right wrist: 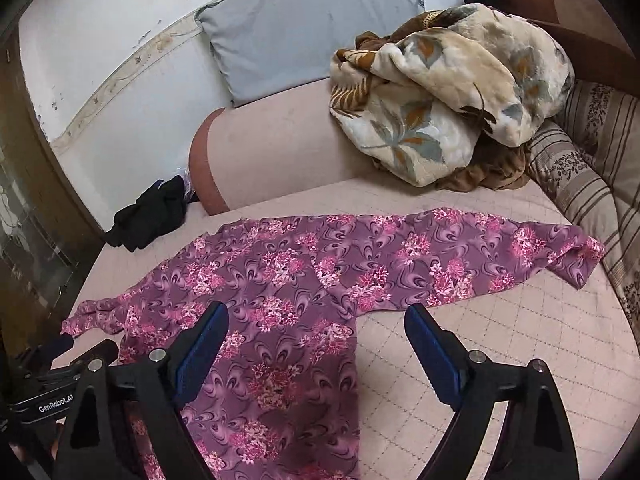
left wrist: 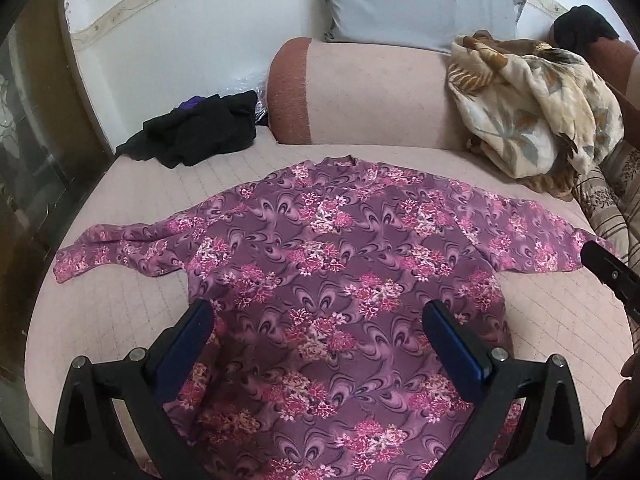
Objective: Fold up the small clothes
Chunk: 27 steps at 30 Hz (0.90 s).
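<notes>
A: What is lying in front of us, biggest thing first?

B: The pink quilted bed [left wrist: 120, 312] is carrying everything. A purple floral top [left wrist: 320, 264] is lying spread flat on it, both sleeves out to the sides, neckline pointing toward the pink bolster [left wrist: 360, 92]. Behind that, a grey pillow [left wrist: 416, 0] is leaning on the wall, a cream floral blanket [left wrist: 532, 108] is heaped to the right, and a black garment [left wrist: 200, 132] is bunched at the left.

A: And the tools?

B: The left gripper [left wrist: 318, 316] is hovering over the body of the top with its jaws standing wide apart, holding nothing. The right gripper [right wrist: 316, 324] is doing the same over the top's right side edge, one finger above cloth, the other above bare bed; wide open, empty too.

A: So which step is this?

B: I am judging it as the very start: the top is laid out, no fold made. The next move is probably calling for a pinch on a sleeve or side edge, catching the thin, limp cloth without snagging the bed cover beneath.
</notes>
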Each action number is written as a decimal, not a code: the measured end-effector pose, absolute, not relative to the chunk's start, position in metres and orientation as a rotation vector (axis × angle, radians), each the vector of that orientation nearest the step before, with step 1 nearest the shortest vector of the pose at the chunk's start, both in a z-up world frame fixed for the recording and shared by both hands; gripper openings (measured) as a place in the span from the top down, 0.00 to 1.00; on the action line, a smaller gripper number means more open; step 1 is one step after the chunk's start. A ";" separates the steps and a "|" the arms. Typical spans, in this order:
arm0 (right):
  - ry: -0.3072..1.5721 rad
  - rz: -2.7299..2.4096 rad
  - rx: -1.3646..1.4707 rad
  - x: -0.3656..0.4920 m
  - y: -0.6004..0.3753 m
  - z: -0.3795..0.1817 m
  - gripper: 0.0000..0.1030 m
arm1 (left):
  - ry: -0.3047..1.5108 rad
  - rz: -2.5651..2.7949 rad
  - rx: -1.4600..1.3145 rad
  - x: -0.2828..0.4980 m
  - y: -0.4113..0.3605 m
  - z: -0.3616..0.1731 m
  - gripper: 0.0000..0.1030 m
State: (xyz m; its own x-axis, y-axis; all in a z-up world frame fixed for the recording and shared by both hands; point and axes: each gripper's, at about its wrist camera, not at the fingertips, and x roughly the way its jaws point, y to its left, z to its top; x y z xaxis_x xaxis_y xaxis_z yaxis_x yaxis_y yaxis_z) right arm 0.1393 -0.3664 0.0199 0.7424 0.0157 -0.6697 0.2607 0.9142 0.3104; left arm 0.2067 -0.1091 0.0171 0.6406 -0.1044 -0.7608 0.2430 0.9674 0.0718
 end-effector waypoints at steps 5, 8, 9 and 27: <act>0.721 -0.140 0.440 0.136 -0.372 0.020 0.09 | 0.818 -0.192 0.204 0.201 -0.117 0.018 0.00; 0.714 -0.144 0.465 0.132 -0.378 0.020 0.10 | 0.812 -0.190 0.220 0.199 -0.122 0.014 0.00; 0.713 -0.151 0.468 0.131 -0.380 0.019 0.10 | 0.816 -0.187 0.228 0.199 -0.124 0.011 0.00; 0.728 -0.461 0.760 0.108 -0.540 0.005 0.15 | 0.918 -0.252 0.213 0.207 -0.135 -0.007 0.00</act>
